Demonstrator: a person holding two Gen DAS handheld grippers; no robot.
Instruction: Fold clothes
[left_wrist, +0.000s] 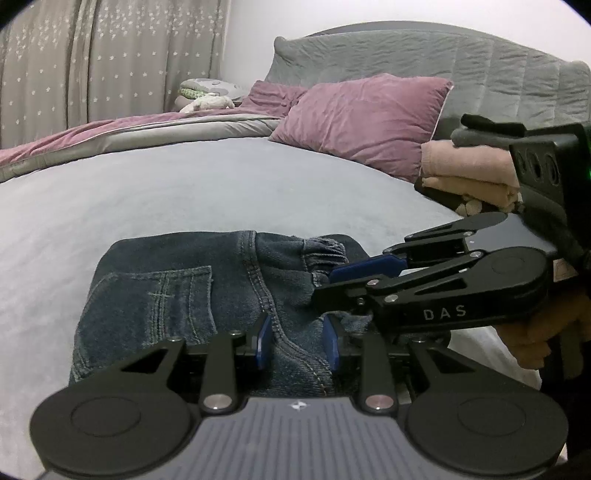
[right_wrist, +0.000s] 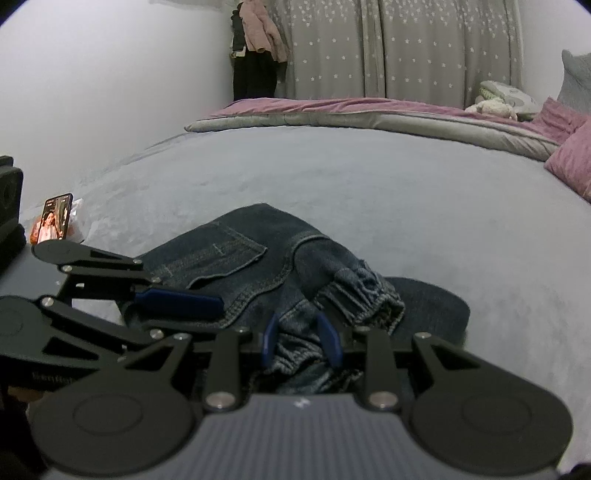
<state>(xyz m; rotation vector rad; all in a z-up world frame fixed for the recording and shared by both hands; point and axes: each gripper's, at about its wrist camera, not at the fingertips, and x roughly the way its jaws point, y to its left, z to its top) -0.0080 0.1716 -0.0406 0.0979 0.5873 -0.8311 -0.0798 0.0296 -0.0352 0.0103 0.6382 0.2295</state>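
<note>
In the left wrist view, the left hand-held gripper is hovering low over folded dark denim jeans lying on the pale, softly napped bed, its blue pads standing apart with a stitched seam running between them and no fabric pinched. The right hand-held gripper is reaching in from the side at the gathered elastic cuff, though its grip cannot be told from here. A plush mauve pillow is leaning against a quilted grey headboard. In the right wrist view, the right hand-held gripper is holding its blue pads apart around crumpled denim of the jeans, beside the patch pocket. A star-dotted curtain is hanging behind.
</note>
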